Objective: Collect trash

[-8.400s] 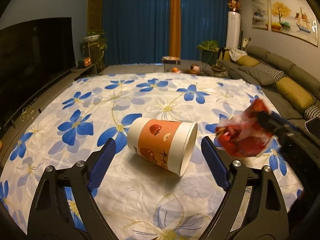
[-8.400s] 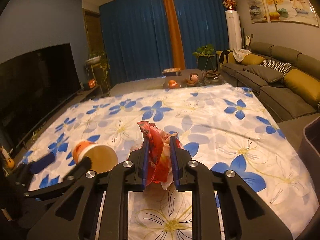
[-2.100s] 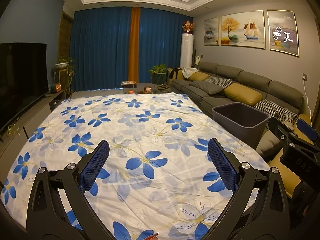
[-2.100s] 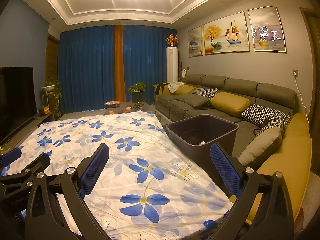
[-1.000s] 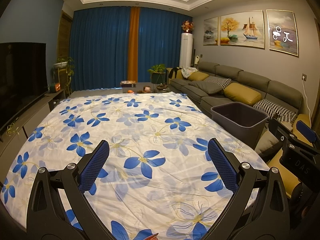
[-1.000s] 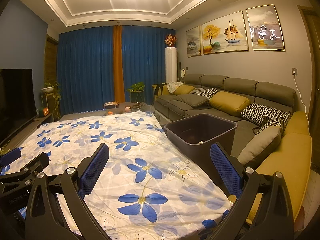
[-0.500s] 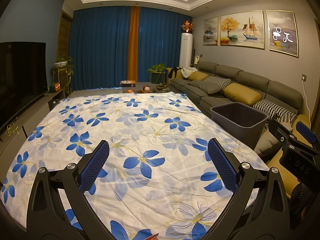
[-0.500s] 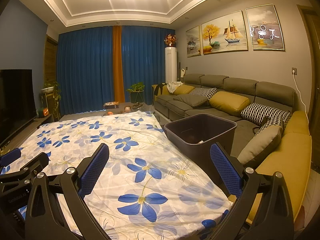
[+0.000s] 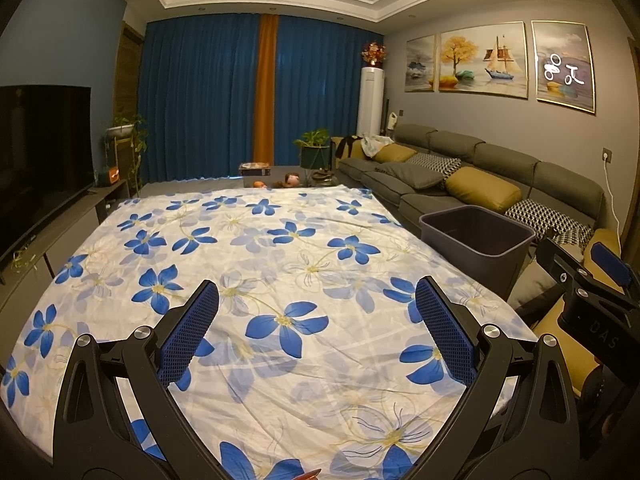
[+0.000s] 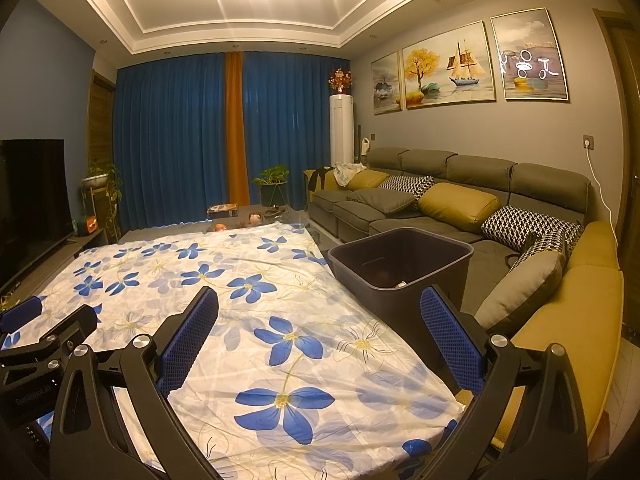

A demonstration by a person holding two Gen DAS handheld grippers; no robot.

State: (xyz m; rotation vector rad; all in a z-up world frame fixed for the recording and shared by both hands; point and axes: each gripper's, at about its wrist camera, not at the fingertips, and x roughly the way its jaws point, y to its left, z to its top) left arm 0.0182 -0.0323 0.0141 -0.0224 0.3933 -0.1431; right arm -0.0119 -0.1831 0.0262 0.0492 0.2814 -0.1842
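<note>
My left gripper (image 9: 316, 332) and right gripper (image 10: 320, 332) gape empty. The cup and wrapper have left the flowered cloth (image 9: 256, 248); the bin (image 10: 400, 264) holds trash.

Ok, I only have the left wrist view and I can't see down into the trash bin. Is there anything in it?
Observer: Yes. The right wrist view looks into the trash bin, and a few small pieces lie at its bottom, too dim to identify.
Operator: And is the right gripper carrying anything?
Observer: No. The right gripper is wide open with nothing between its pads, and it is above the floral cloth, near the corner beside the bin.
</note>
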